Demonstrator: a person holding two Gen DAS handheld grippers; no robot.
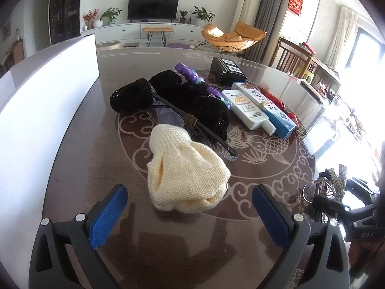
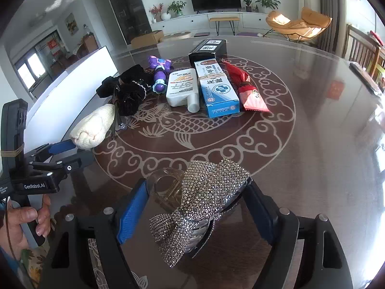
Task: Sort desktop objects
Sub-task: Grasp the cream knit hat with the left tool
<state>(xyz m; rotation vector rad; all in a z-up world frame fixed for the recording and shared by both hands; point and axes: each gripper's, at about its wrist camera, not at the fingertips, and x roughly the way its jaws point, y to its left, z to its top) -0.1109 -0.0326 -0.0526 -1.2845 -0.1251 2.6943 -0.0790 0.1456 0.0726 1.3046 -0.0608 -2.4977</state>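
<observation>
Left gripper (image 1: 190, 213): jaws wide apart, nothing held, the cream knitted cloth bundle (image 1: 185, 171) just beyond its tips on the dark glass-topped table (image 2: 312, 125). White upright panel (image 1: 48, 91) walls the left side.

Right gripper (image 2: 196, 210): jaws spread around a rhinestone-covered bow hair clip (image 2: 202, 204); whether the pads press it, cannot tell. Clear plastic claw clip (image 2: 163, 185) just left of it.

Far cluster: black velvet scrunchies (image 2: 127, 91), white squat bottle (image 2: 181, 88), blue-and-white carton (image 2: 220, 95), red foil packet (image 2: 247, 89). Open tabletop to the right, out to the rim.
</observation>
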